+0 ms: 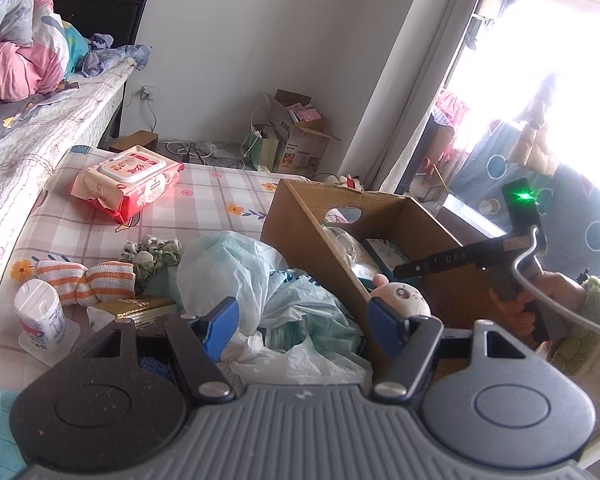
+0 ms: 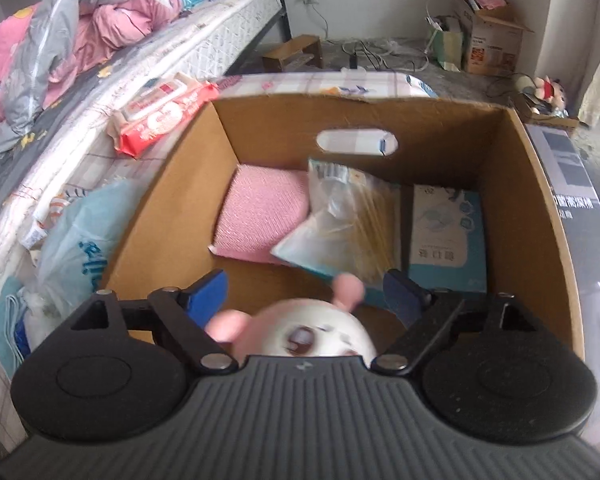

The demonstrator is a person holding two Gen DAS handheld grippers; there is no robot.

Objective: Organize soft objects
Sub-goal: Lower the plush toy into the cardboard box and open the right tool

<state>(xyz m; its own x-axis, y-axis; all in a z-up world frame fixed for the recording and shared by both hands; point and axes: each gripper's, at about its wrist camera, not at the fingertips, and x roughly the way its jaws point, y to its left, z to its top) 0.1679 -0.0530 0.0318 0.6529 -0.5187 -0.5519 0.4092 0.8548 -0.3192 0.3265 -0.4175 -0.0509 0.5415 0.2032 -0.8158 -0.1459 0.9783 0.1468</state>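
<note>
Fingers of the right gripper [image 2: 304, 296] stand wide apart over the open cardboard box [image 2: 540, 208], and the small plush toy [image 2: 316, 336] sits between them, close under the camera. As far as I can judge, the pads do not press it: there is a gap on each side, and the toy is blurred, so it seems loose. In this right wrist view the toy lies on the near side of the fingertips, toward the gripper body, with its pink ears pointing up and away. Below it the box holds a pink cloth [image 2: 260, 216], a clear bag [image 2: 340, 224] and a blue packet [image 2: 446, 232]. The drop looks almost finished; the toy only has to go down into the near part of the box.

From the left wrist view, the left gripper [image 1: 304, 316] is also open and holds nothing. It hovers above crumpled plastic bags [image 1: 236, 264], just beside the box wall. Here the toy [image 1: 402, 298] shows at the near rim of the box, right behind the left gripper's right-hand pad, with the right gripper reaching in above it. Only this view shows the striped socks [image 1: 86, 280] and a patterned scrunchie [image 1: 152, 254] waiting on the checked cloth; the left hand is nearer to them.
</note>
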